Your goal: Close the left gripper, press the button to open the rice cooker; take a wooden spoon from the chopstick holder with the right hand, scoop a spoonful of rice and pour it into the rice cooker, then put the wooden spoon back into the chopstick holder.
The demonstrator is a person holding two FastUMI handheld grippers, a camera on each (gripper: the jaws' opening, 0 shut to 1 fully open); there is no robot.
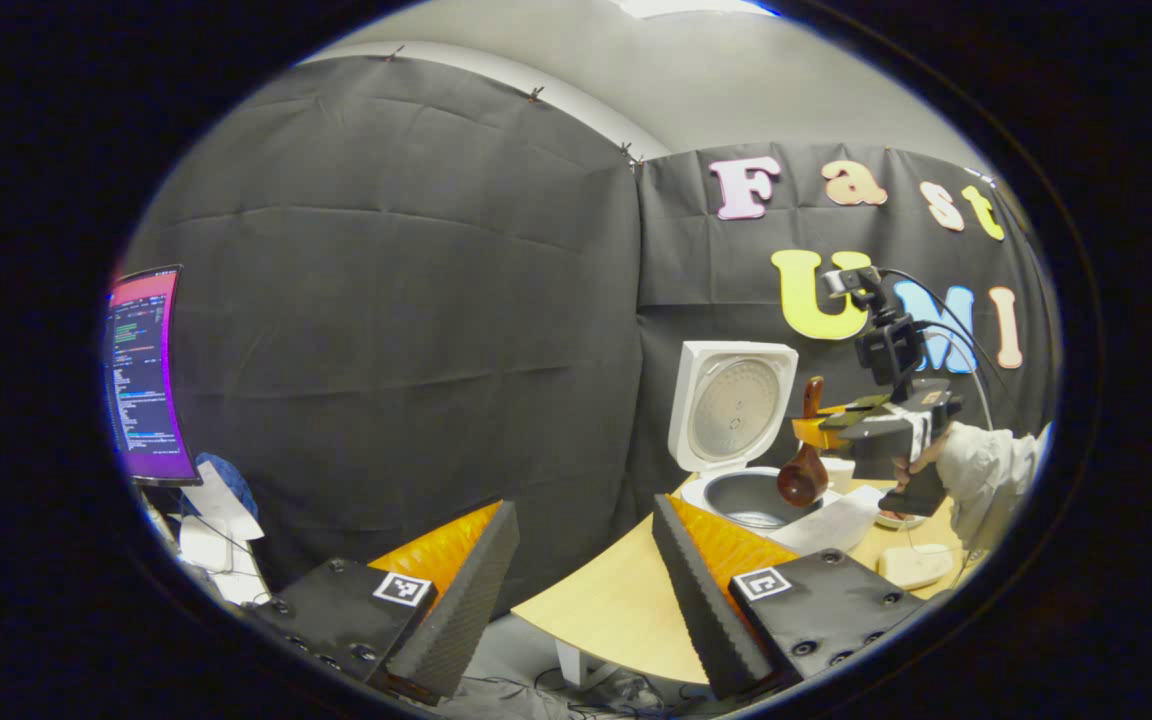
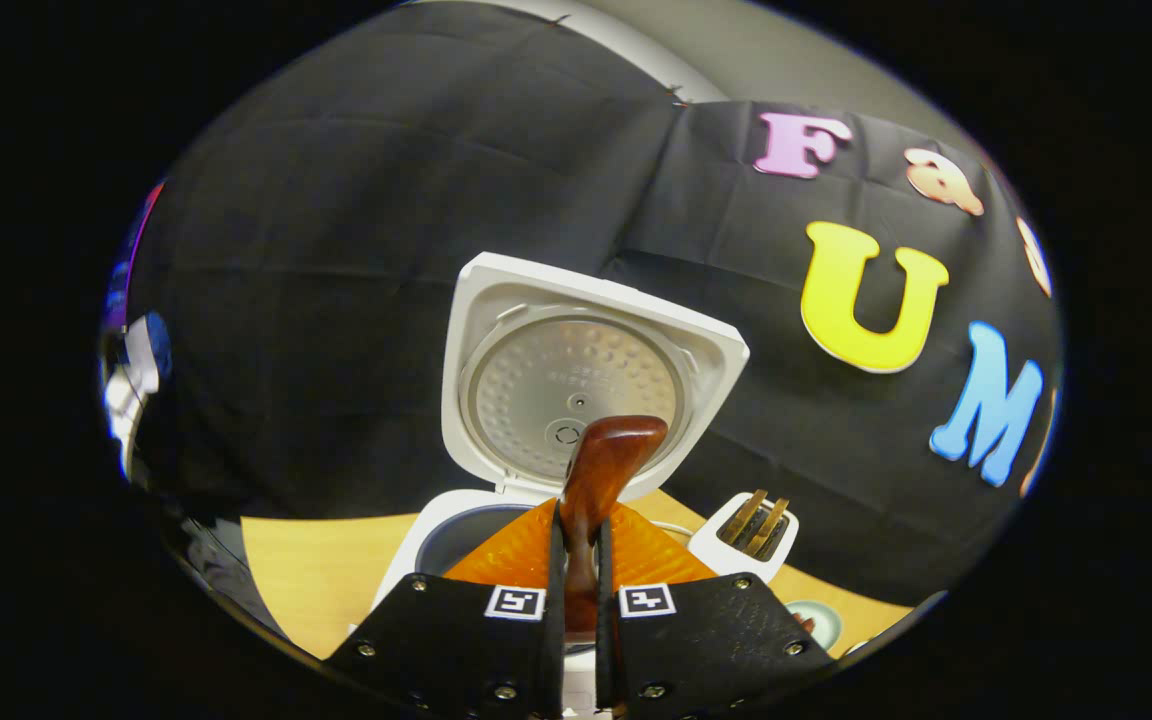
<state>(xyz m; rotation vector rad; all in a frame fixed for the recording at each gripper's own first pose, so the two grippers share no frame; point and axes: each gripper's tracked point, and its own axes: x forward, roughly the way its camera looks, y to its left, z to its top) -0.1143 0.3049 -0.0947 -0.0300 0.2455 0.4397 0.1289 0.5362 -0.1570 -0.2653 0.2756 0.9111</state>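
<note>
The white rice cooker stands on the table with its lid up and its grey inner pot exposed. A person's hand holds my right gripper over the pot, shut on a dark wooden spoon whose bowl hangs down just above the pot's rim. In the right gripper view the spoon's handle rises between the shut fingers of the right gripper, in front of the raised lid. The white chopstick holder with utensils stands to the right of the cooker. My left gripper stays open off the table's near edge.
The light wooden table has a rounded near edge. A white sheet, a small dish and a pale pad lie to the right of the cooker. A lit monitor stands at far left. A small greenish bowl sits near the holder.
</note>
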